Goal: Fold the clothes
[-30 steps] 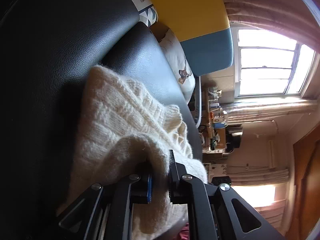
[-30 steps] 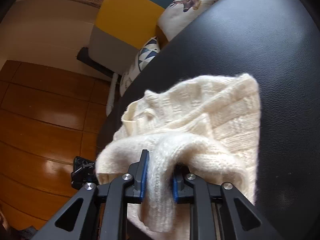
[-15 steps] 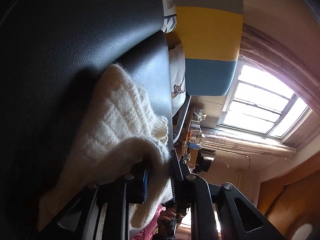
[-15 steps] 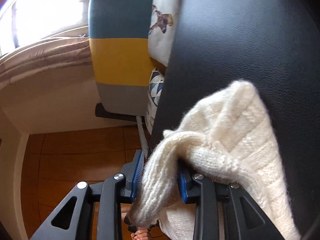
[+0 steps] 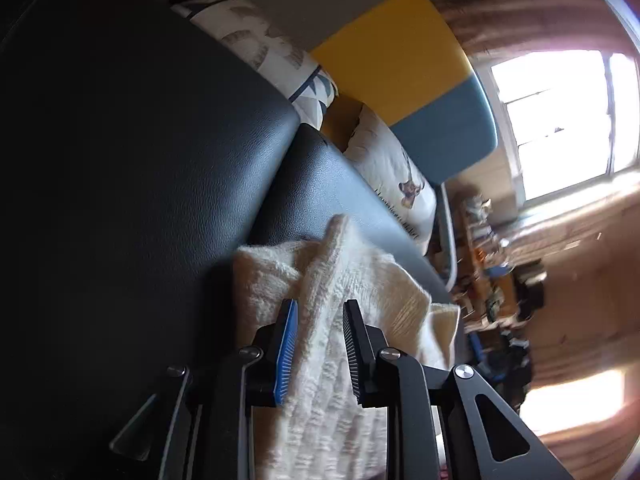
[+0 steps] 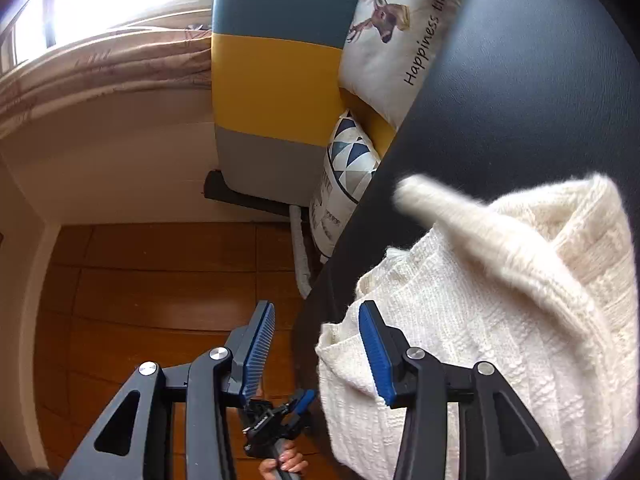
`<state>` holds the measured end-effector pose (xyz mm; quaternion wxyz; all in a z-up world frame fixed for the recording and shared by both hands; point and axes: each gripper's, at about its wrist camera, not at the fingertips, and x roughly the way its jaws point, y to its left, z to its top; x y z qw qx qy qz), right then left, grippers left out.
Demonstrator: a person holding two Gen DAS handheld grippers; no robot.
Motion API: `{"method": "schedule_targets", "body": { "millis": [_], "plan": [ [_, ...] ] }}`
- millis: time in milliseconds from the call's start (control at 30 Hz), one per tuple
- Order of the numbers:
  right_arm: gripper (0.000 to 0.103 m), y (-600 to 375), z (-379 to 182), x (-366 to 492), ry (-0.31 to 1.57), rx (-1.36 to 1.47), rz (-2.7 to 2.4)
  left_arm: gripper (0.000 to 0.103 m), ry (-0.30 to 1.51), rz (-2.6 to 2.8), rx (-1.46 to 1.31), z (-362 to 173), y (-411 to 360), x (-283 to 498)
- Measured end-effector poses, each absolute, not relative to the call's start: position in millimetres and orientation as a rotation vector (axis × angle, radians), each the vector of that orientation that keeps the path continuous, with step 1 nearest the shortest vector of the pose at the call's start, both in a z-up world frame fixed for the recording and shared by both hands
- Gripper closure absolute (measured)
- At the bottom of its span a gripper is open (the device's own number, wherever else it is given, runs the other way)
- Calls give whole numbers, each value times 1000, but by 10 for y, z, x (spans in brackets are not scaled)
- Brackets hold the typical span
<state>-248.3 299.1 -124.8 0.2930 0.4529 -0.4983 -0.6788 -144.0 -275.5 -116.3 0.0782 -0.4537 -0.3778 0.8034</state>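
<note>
Cream chunky-knit sweater (image 6: 500, 312) lies bunched on the black leather surface (image 5: 160, 160) by its edge. My left fingers (image 5: 318, 344) straddle a knit ridge, parted, not pinching; right fingers (image 6: 316, 352) spread, empty — mid-fold by my read. Next: regrip an edge, flatten.

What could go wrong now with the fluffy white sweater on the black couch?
1. The sweater lies right at the edge of the black couch, above the wooden floor. With the right claw open and empty, it might slide off.
2. A loose sleeve sticks up, so the fold could come undone.
3. The left claw has knit between its fingers and looks open; pulling away might snag it.
</note>
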Motion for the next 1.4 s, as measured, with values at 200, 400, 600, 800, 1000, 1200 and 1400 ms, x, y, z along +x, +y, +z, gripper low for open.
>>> {"method": "schedule_targets", "body": {
  "millis": [200,400,600,800,1000,1200,1400],
  "plan": [
    [57,2717,-1083,-2240,-586,1419,-2272,75,-763,2481,-1455,-1268,-2444,-1576],
    [57,2511,-1261,-2090,-193,1448,-2425,75,-682,2508,-1447,-1319,-2294,-1706],
    [58,2466,-1412,-1837,11,1398,-2437,96,-745,2600,-1454,-1355,-2398,-1550],
    [58,2553,-1416,-1620,-85,1462,-2332,96,-777,2604,-1541,-1572,-2470,-1417],
    [58,2537,-1296,-1361,-27,1519,-2269,91,-574,2650,-1554,-1337,-2361,-1233],
    [58,2431,-1037,-1387,-39,1413,-2280,92,-348,2656,-1337,-862,-2024,-1159],
    [58,2072,-1227,-1583,156,1410,-2283,91,-119,2518,-1394,-994,-1396,-1485]
  ]
}}
